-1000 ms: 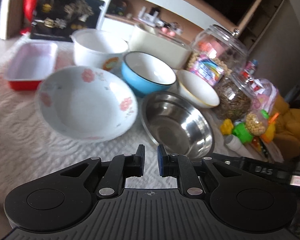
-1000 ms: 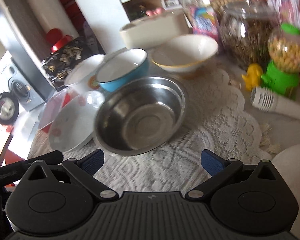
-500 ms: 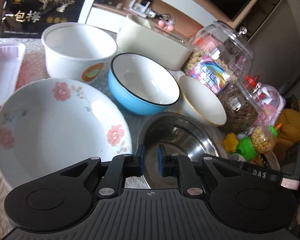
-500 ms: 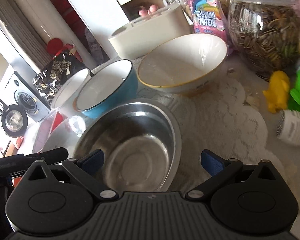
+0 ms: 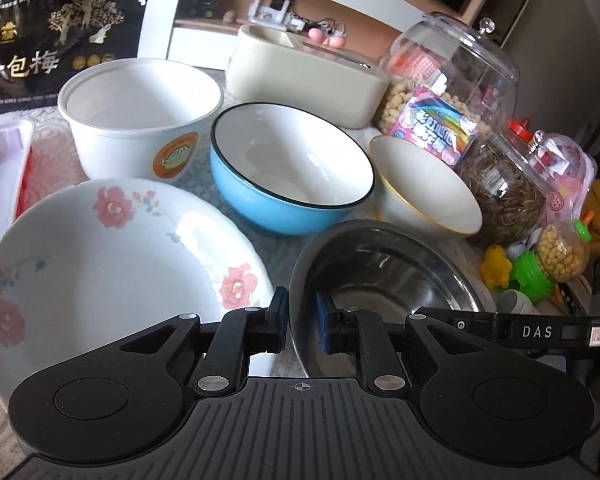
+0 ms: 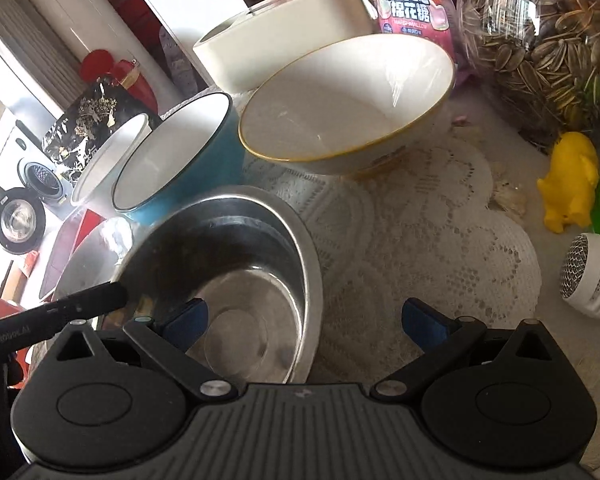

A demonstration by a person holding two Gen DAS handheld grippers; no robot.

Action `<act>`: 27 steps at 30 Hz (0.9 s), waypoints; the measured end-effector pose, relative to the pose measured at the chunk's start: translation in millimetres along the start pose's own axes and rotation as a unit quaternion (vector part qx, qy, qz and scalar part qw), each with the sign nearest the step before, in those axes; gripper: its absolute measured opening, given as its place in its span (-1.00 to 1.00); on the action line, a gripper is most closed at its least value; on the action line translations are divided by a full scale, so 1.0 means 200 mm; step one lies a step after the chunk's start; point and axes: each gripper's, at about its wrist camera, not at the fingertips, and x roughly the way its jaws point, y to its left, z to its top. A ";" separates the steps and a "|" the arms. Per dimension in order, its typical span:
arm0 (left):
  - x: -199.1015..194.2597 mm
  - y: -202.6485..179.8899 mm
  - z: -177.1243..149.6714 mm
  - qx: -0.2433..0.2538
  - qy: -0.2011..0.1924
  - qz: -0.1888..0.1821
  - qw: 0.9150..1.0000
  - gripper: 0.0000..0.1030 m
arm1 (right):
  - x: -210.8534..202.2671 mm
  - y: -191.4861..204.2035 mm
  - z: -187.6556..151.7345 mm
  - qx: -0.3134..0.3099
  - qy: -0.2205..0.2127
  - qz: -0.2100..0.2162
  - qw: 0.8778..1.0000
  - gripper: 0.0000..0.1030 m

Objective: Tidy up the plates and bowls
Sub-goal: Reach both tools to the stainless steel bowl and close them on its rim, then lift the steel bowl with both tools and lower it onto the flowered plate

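Across the table, a white lace cloth (image 6: 420, 240) carries everything. Largest of the dishes is the flowered plate (image 5: 100, 280), a shallow white one with pink blossoms, lying at the near left side of the table. Just beside it on the right sits the steel bowl (image 5: 400, 280), upright and empty, at the near middle; whether their rims touch I cannot tell. Behind the plate stands a white tub (image 5: 140, 120) with an orange label. To its right, behind the gap between plate and steel bowl, is the blue bowl (image 5: 292, 176), white inside with a dark rim. Right of that, close behind the steel bowl, is the smaller gold-rimmed bowl (image 5: 420, 188). All are upright and empty. A clear jar of sunflower seeds (image 6: 540, 40) stands toward the far right. The left gripper (image 5: 302, 316) is at the steel bowl's left rim: its fingers are close together and just beginning to part, with the rim running up through the narrow slot between them, and no pad is plainly pressing on it. The right gripper (image 6: 304, 320) has its fingers spread wide, one blue pad inside the steel bowl and the other over bare lace, straddling the bowl's right wall without touching it.
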 end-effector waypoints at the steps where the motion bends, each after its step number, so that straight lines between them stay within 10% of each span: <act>1: 0.01 0.00 0.00 -0.002 0.002 -0.001 1.000 -0.67 | 0.00 0.00 0.00 0.001 -0.001 0.001 1.000 1.00; 8: 0.05 0.02 -0.02 -0.021 0.024 -0.009 0.999 -0.67 | 0.02 0.07 -0.01 -0.027 0.006 -0.035 0.999 0.99; 16: 0.09 -0.04 -0.02 -0.007 0.033 0.013 0.999 -0.57 | -0.06 0.16 -0.08 -0.088 -0.091 -0.058 0.990 0.24; 21: 0.13 -0.12 -0.03 0.019 0.039 0.033 0.999 -0.46 | -0.03 0.08 -0.08 -0.061 -0.067 -0.034 0.995 -0.23; 27: 0.12 -0.13 -0.07 -0.001 0.059 0.039 0.998 -0.43 | -0.09 0.12 -0.14 -0.073 -0.089 -0.043 0.992 -0.25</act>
